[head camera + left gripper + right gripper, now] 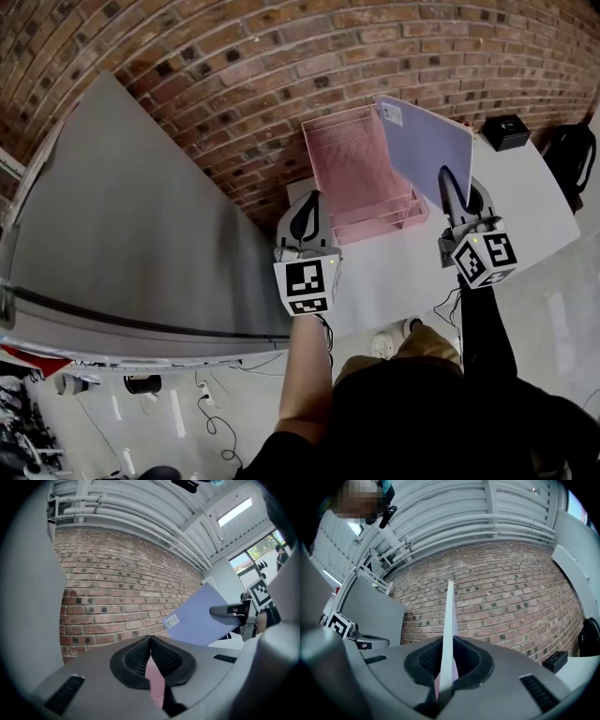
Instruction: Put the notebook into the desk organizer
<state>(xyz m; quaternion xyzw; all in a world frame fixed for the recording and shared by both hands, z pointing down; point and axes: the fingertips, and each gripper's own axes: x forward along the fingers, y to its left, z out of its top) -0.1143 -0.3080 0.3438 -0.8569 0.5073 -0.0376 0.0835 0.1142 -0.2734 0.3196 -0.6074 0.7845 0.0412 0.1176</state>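
**Ana:** Two grips to check first. What does each one have?

**Ben:** The right gripper (459, 199) is clamped on the lavender notebook (427, 150), near its spiral edge. The notebook rises from the jaws as a tilted sheet. The left gripper (305, 220) has its jaws together on a thin pink strip. I take that strip to be the near left rim of the pink mesh desk organizer (349, 155).

**Ana:** Where is the organizer from the gripper holding the notebook?

**Ben:** It is to that gripper's left and slightly ahead, on the white table (534, 211) against the brick wall (234, 75). From the head view, the notebook's far edge overlaps the organizer's right wall. It is not in a compartment yet, and I cannot tell how high above the organizer it hangs.

**Ana:** So how should the insertion be done?

**Ben:** I would carry the notebook left until it hangs over one slot. Then I would turn it parallel to the dividers before lowering it, because a slanted sheet will likely catch the mesh. The free edge opposite the jaws should go in first, and slowly. The left gripper should brace the rim so the light organizer cannot slide or tip toward the wall. The right jaws should open only once the notebook's weight rests inside, then pull straight back toward the person.
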